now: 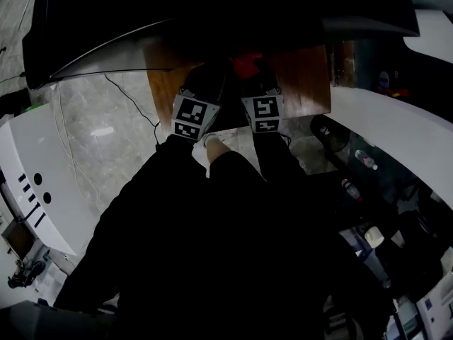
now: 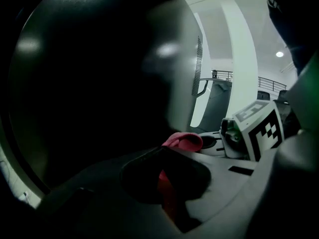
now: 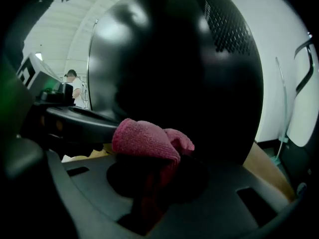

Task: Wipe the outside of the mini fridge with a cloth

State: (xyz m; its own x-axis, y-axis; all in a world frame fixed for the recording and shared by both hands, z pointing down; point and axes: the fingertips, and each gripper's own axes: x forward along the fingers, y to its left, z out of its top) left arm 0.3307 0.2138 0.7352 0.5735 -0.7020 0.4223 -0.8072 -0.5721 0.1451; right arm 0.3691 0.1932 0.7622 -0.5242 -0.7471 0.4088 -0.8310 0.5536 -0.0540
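Cloth: a red-pink cloth (image 3: 149,139), bunched into a soft lump, is up against the fridge's dark side; in the head view it shows as a small red patch (image 1: 247,65) between the two grippers.
Cloth and right gripper: the right gripper (image 3: 152,164) has its jaws closed on the cloth. The lump bulges out past the tips and a strip of it runs down between the jaws.
Cloth and left gripper: the left gripper (image 2: 167,156) pinches the same cloth (image 2: 183,141). A red fold stands above the tips and more of it lies in the narrow gap between the jaws.
Grippers together: they are side by side and close, marker cubes facing up, with the cloth between their front ends; the right gripper's cube shows just to the right in the left gripper view.
Mini fridge: a glossy black mini fridge (image 3: 174,68) fills the space straight ahead of both grippers, with a field of small vent holes near its upper edge.
Support: the fridge stands on a brown wooden table (image 1: 306,76).
Around: pale marbled floor (image 1: 106,129) lies to the left, and a person (image 3: 75,87) stands far off in the right gripper view.
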